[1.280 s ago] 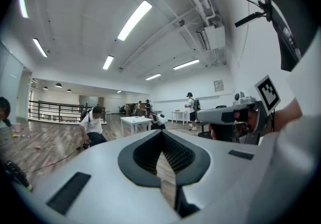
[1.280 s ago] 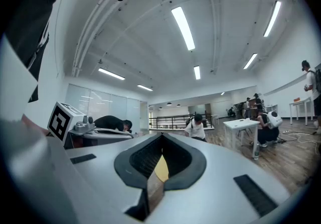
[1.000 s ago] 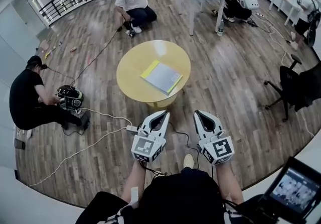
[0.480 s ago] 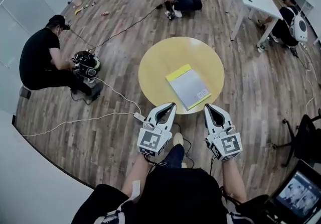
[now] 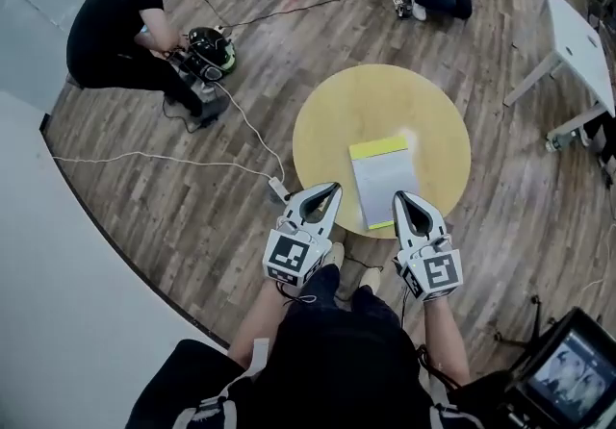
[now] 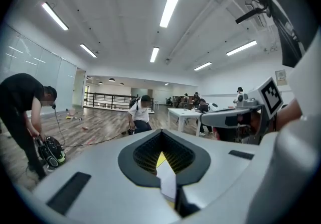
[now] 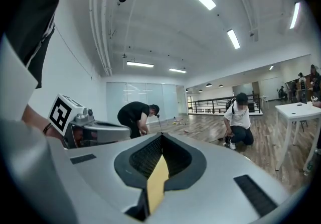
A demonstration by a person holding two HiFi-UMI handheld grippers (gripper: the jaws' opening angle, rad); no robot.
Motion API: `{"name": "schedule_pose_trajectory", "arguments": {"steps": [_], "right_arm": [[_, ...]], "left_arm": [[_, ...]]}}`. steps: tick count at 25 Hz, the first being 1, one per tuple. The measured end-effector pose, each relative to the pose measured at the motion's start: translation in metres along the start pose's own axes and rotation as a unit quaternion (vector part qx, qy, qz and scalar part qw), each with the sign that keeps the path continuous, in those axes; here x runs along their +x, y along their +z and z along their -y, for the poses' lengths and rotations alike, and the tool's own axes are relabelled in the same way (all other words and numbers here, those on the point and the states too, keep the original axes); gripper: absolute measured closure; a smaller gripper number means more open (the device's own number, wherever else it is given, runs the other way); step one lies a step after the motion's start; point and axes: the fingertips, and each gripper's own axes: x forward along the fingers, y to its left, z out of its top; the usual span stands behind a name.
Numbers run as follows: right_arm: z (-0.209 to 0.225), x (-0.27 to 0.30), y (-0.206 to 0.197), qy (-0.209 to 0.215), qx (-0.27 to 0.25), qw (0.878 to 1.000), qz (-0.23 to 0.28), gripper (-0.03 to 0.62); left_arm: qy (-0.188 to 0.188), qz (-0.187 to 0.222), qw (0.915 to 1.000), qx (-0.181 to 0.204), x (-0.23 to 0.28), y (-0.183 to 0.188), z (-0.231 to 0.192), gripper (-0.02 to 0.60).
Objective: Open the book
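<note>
Closed grey-covered, yellow-edged rectangular book [image 5: 380,182] flat on round smooth yellow table [image 5: 337,119]; left claw [image 5: 333,189] and right claw [image 5: 400,198] both pressed together, empty.

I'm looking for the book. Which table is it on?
The round yellow table, in the middle of the floor; the book lies closed on it. The white rectangular table stands off to the right.

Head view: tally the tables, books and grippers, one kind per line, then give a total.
Tables: 2 (round yellow table, white table)
Book: 1
Grippers: 2 (left gripper, right gripper)
Total: 5
</note>
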Motion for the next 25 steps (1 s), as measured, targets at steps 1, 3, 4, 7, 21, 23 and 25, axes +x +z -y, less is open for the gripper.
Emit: {"name": "schedule_pose_trajectory", "arguments": {"steps": [1,3,4,7,21,23,25], "right_arm": [[0.001,-0.001,-0.013,0.008,0.002,1.000,-0.014,0.591],[0.001,-0.003,-0.041,0.017,0.012,0.999,-0.044,0.591],[0.000,-0.004,-0.053,0.023,0.018,0.998,-0.060,0.591],[-0.006,-0.002,-0.092,0.034,0.027,0.994,-0.102,0.589],[-0.027,0.008,-0.269,0.030,-0.051,0.960,-0.273,0.448],[-0.028,0.009,-0.277,0.033,-0.062,0.958,-0.279,0.448],[-0.028,0.008,-0.282,0.029,-0.068,0.957,-0.280,0.448]], "left_arm": [[0.009,-0.007,0.9999,-0.003,-0.001,-0.008,0.003,0.584],[0.027,-0.023,0.9993,-0.009,-0.006,-0.027,0.009,0.584],[0.036,-0.031,0.9987,-0.018,-0.010,-0.037,0.009,0.584],[0.054,-0.058,0.9960,-0.042,-0.019,-0.071,0.009,0.584],[0.044,-0.152,0.9797,-0.122,-0.026,-0.213,0.025,0.584],[0.047,-0.151,0.9793,-0.126,-0.026,-0.218,0.024,0.584],[0.049,-0.151,0.9789,-0.129,-0.027,-0.221,0.024,0.584]]}}
